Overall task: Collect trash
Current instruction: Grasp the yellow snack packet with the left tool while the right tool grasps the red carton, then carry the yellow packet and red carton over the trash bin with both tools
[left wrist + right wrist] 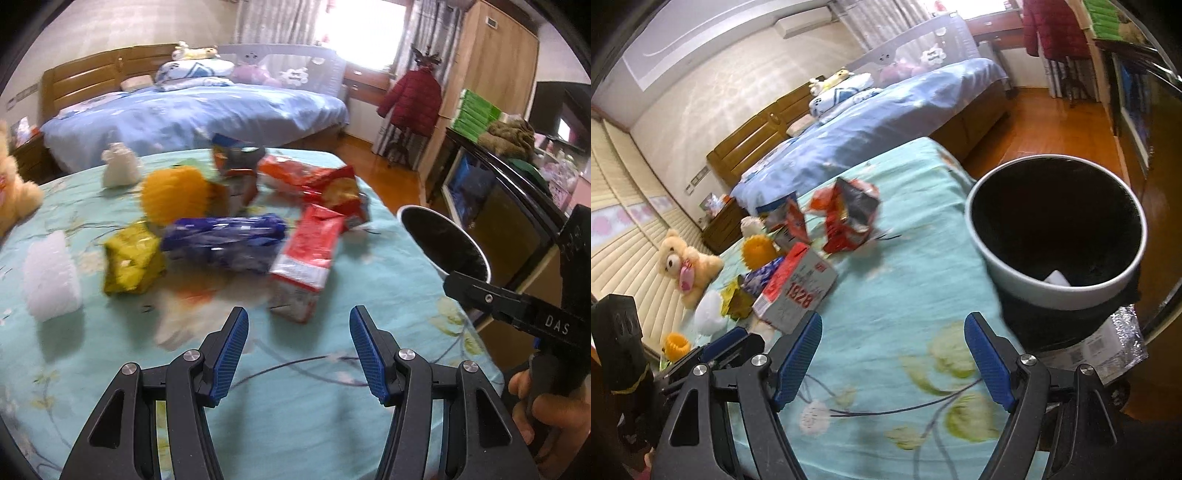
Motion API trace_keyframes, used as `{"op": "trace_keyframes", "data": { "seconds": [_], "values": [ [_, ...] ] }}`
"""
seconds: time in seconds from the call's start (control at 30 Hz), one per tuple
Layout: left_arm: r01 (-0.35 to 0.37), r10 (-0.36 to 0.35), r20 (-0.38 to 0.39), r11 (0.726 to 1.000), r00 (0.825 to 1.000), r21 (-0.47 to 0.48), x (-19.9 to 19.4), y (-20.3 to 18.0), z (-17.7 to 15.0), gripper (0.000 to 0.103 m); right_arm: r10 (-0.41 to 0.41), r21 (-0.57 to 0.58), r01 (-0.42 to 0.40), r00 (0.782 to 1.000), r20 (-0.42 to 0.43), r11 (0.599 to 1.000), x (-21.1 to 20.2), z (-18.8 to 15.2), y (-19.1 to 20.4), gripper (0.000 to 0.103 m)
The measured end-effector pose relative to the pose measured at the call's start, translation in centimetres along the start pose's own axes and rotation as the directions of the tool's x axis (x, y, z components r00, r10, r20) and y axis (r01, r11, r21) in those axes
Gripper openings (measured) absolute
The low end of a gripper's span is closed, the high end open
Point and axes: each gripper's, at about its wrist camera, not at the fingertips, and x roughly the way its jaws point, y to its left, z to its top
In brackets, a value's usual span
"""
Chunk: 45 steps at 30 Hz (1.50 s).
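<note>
Both jaws spread and empty, the left gripper (299, 328) faces wrappers at twelve o'clock; the right gripper (892, 338) nears the bin (1008, 269) at two o'clock.

The setting is a domestic bedroom. The reference landmark is the bed (207, 110) with a blue quilt and wooden headboard (92, 77): pillows (192, 72) and soft toys lie at its head, a padded guard rail (280, 62) runs along its far side before a curtained window (362, 29), and a nightstand (31, 158) stands beside the headboard. Beyond the foot of the bed, a red padded coat (412, 101) hangs on a stand next to a tall wooden wardrobe (491, 62), on a wooden floor (1045, 125); nearer than the bed lies a surface covered in turquoise floral bedding (332, 398), with a teddy bear (685, 266) on it.
</note>
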Motion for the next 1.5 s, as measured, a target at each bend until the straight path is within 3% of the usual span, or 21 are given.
{"op": "trace_keyframes", "data": {
  "seconds": [0.47, 0.73, 1.03, 1.1, 1.13, 1.17, 1.27, 1.33, 1.5],
  "values": [
    [-0.146, 0.149, 0.009, 0.981, 0.989, -0.127, -2.4, 5.1, 0.4, 0.057, 0.055, -0.115, -0.063, 0.996, -0.07, 0.991, 3.5, -1.5, 6.7, 0.081],
    [-0.175, 0.179, 0.013, 0.974, 0.984, -0.145, -1.2, 7.0, 2.1, 0.063, 0.018, -0.172, -0.034, 0.995, -0.094, 0.984, 7.1, -1.4, 9.9, 0.081],
    [-0.165, 0.164, -0.021, 0.977, 0.986, -0.136, 2.1, 8.1, 3.7, 0.062, -0.033, -0.178, 0.019, 0.997, -0.073, 0.984, 8.9, -0.5, 10.1, 0.08],
    [-0.166, 0.164, -0.027, 0.978, 0.986, -0.129, 2.7, 8.2, 3.9, 0.055, -0.035, -0.187, 0.023, 0.997, -0.063, 0.982, 8.7, -0.4, 9.9, 0.071],
    [-0.16, 0.157, -0.033, 0.979, 0.987, -0.128, 2.9, 8.2, 4.0, 0.051, -0.034, -0.191, 0.022, 0.997, -0.064, 0.981, 8.6, -0.4, 9.9, 0.054],
    [-0.156, 0.153, -0.034, 0.98, 0.988, -0.128, 3.1, 8.3, 4.1, 0.046, -0.041, -0.193, 0.027, 0.997, -0.068, 0.981, 8.6, -0.3, 9.8, 0.045],
    [-0.149, 0.146, -0.031, 0.981, 0.989, -0.123, 3.4, 8.4, 4.3, 0.032, -0.025, -0.195, 0.013, 0.998, -0.061, 0.981, 7.7, -0.3, 9.3, 0.039],
    [-0.135, 0.132, -0.031, 0.983, 0.991, -0.123, 3.4, 8.4, 4.2, 0.009, -0.016, -0.19, 0.005, 0.998, -0.056, 0.982, 7.1, -0.4, 8.9, 0.037],
    [-0.132, 0.131, -0.016, 0.985, 0.991, -0.113, 2.8, 7.9, 3.7, 0.004, 0.012, -0.182, -0.019, 0.999, -0.04, 0.983, 5.3, -0.5, 7.8, 0.036]
  ]
}}
